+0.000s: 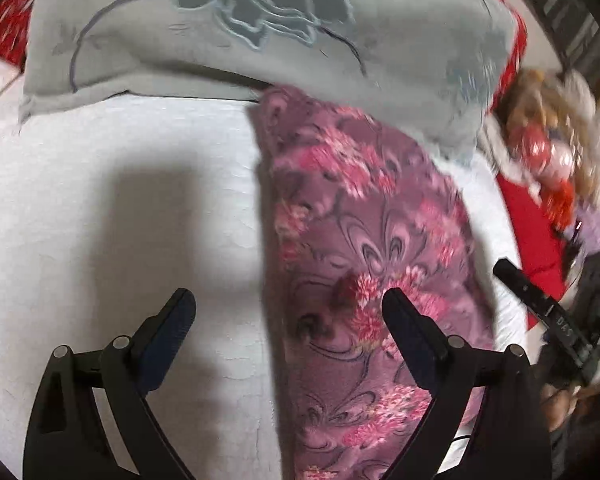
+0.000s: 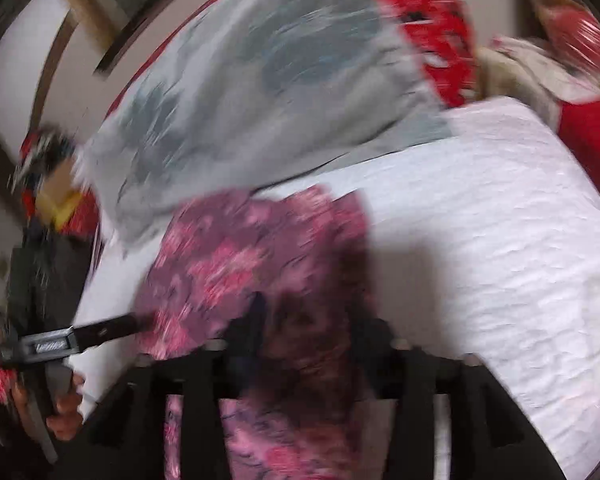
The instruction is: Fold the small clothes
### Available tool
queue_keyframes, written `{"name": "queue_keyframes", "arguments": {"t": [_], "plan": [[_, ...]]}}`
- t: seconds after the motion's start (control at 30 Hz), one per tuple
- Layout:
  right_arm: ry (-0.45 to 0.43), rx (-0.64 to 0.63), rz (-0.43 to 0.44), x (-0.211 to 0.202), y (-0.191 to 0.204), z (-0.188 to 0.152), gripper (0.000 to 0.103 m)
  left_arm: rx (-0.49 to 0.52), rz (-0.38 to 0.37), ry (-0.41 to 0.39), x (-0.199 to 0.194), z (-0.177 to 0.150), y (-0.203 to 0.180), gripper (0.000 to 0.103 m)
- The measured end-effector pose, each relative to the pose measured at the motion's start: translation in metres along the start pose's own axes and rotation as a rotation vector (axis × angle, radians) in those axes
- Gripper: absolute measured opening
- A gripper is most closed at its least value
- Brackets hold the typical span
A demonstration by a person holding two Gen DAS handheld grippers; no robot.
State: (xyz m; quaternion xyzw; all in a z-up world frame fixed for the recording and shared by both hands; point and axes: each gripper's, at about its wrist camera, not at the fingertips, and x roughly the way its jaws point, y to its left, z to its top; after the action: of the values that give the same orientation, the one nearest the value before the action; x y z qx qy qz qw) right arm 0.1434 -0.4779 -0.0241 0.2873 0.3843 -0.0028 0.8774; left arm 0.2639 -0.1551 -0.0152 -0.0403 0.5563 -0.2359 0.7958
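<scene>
The white bed [image 1: 120, 208] serves as the folding surface, with a grey pillow [image 1: 228, 40] pushed to the top of the frame, clear of the work. The floral garment [image 1: 364, 240] lies flat in a long strip, centre-right, presumably ready for another fold. The left gripper [image 1: 288, 304] hovers wide open and empty astride its left edge; the right gripper [image 2: 312, 320] is part-open over the cloth, grip unclear through blur.

One purple floral garment [image 1: 364, 240], one grey flowered pillow [image 1: 260, 28], two hand-held grippers [image 1: 288, 308].
</scene>
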Motion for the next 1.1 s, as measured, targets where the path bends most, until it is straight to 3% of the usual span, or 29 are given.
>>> {"name": "queue_keyframes", "arguments": {"t": [0.13, 0.2, 0.27, 0.37, 0.4, 0.43, 0.47, 0.5, 0.57, 0.63, 0.77, 1.1], "plan": [[0.127, 0.156, 0.115, 0.028, -0.024, -0.006, 0.065, -0.107, -0.104, 0.145, 0.025, -0.007, 0.026, 0.097], [0.11, 0.157, 0.186, 0.036, -0.019, -0.011, 0.067, -0.074, -0.106, 0.103, 0.021, -0.01, 0.016, 0.103], [0.123, 0.141, 0.262, 0.043, -0.01, -0.012, 0.08, -0.043, -0.134, 0.11, 0.022, -0.01, 0.006, 0.103], [0.142, 0.098, 0.238, 0.058, 0.004, -0.008, 0.082, -0.052, -0.138, 0.116, 0.028, -0.008, -0.003, 0.103], [0.143, 0.08, 0.21, 0.057, 0.007, -0.005, 0.081, -0.067, -0.137, 0.106, 0.027, -0.007, -0.003, 0.102], [0.139, 0.061, 0.18, 0.055, 0.009, -0.005, 0.075, -0.087, -0.134, 0.09, 0.025, -0.007, -0.004, 0.087], [0.135, 0.03, 0.136, 0.055, 0.014, -0.006, 0.057, -0.094, -0.137, 0.085, 0.023, -0.006, -0.006, 0.072], [0.133, 0.017, 0.127, 0.052, 0.017, -0.006, 0.049, -0.092, -0.129, 0.094, 0.022, -0.007, -0.007, 0.052], [0.091, -0.033, 0.073, 0.045, 0.026, -0.009, 0.033, -0.079, -0.094, 0.081, 0.021, -0.01, -0.016, 0.042], [0.069, -0.058, 0.039, 0.037, 0.03, -0.011, 0.028, -0.035, -0.065, 0.048, 0.013, -0.013, -0.024, 0.031], [0.026, -0.09, 0.0, 0.018, 0.043, -0.012, 0.024, -0.005, -0.031, 0.002, -0.004, -0.018, -0.032, 0.026], [0.035, -0.077, 0.092, -0.018, 0.075, -0.045, 0.024, 0.001, 0.037, -0.063, -0.062, -0.054, -0.016, 0.026]]}}
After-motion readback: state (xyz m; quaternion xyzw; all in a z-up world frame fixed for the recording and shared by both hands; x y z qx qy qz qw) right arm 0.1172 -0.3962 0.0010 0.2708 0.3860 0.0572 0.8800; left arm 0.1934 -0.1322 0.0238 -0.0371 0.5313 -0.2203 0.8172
